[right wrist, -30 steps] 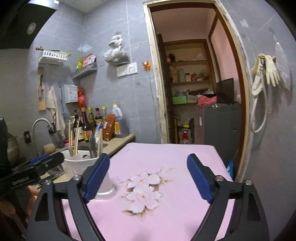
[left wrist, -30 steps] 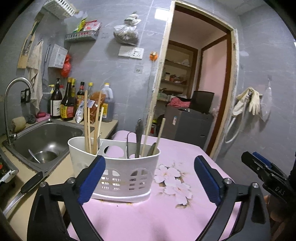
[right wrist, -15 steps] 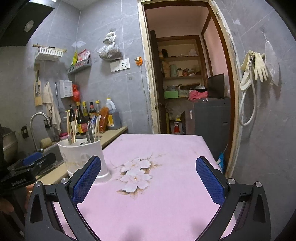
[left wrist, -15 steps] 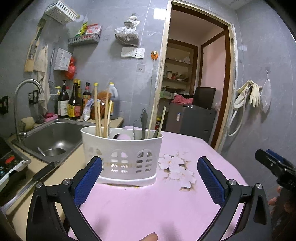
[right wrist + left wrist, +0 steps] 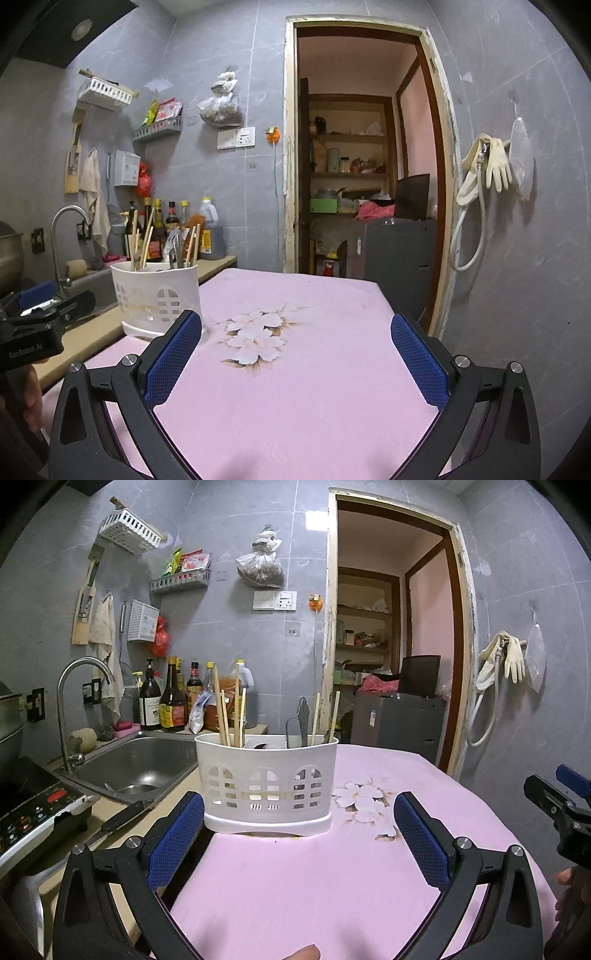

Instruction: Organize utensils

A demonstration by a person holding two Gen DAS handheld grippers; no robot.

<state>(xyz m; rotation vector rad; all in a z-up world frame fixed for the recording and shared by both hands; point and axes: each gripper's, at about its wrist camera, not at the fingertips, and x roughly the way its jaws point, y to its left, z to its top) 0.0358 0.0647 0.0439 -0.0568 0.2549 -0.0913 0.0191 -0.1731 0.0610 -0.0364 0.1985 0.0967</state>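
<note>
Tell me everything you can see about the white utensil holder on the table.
The utensil holder is white plastic, oval, with arched cut-outs and small slots in its wall. It stands upright near the pink tablecloth's sink-side edge. Wooden chopsticks lean in one end; metal utensils and more chopsticks stand at the other. Nothing grips it.

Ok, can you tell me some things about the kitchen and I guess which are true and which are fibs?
1. The white caddy stands on the pink cloth. True.
2. The chopsticks lie flat on the cloth. False: they stand upright in the caddy.
3. The left gripper is open and holds nothing. True.
4. The right gripper is clamped on a spoon. False: it is open and empty.
5. Gloves hang on the wall. True.
</note>
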